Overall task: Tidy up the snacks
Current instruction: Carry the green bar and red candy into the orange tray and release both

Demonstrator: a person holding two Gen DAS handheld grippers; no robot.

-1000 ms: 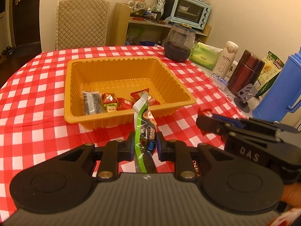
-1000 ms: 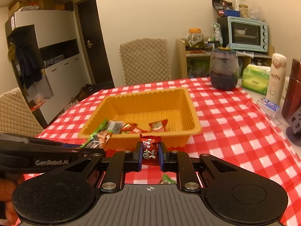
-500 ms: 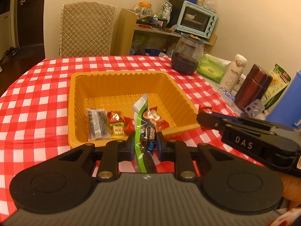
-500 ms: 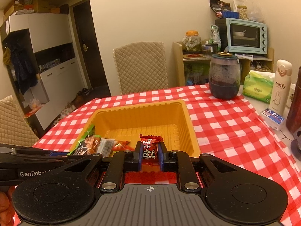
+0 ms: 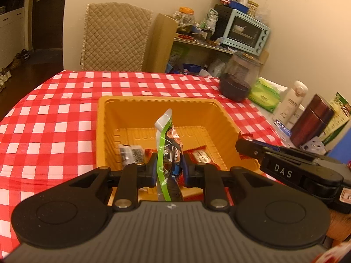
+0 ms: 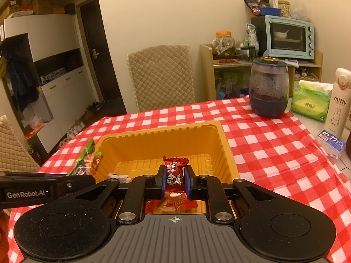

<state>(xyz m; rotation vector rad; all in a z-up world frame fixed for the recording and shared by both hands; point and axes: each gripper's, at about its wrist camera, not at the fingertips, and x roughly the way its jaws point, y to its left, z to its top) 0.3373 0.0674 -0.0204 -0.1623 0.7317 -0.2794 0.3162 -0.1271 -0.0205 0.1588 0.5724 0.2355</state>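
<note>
1. The left gripper has its jaws nearly closed, clenched on a green-edged snack packet that stands upright between them over the near part of the orange tray.
2. The right gripper has its jaws narrowly parted around a red candy, gripped by its flat sides, also above the tray's near edge.
3. The tray, a square moulded plastic tub with ribbed walls and a ridged floor, holds a black-and-clear packet at the near left and red wrapped snacks to its right.
4. The tray sits on a table covered in a glossy red-and-white checked cloth.
5. A round, dark glass jar stands at the far right of the table, well apart from the tray.
</note>
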